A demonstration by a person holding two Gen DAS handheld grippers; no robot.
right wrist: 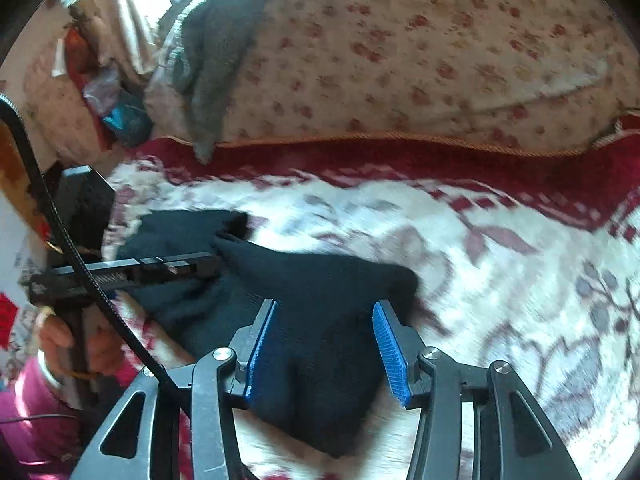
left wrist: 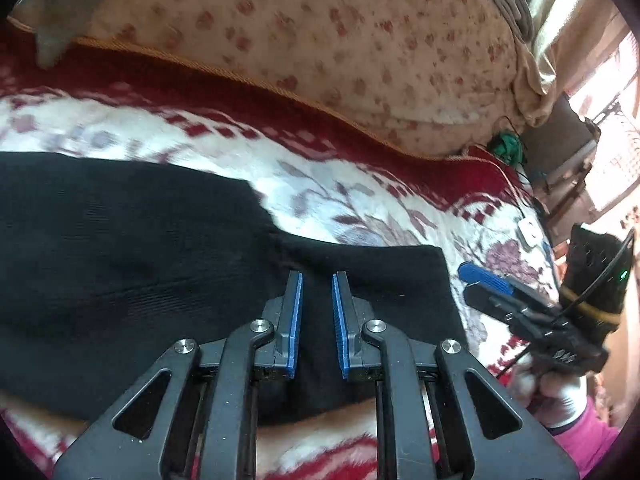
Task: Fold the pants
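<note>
On the bed, over a plush white blanket with maroon flowers, black knit pants lie flat, their near edge cut off by the tool frames. Left tool hovers with blue ribbed pads narrowly parted, pinching nothing. Right tool is spread wide above the pants' rumpled end. Open blanket stretches right; a floral pillow bounds the far side.

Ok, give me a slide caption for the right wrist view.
Right hand-held gripper, jaws apart, above dark pants lying on a floral blanket.
</note>
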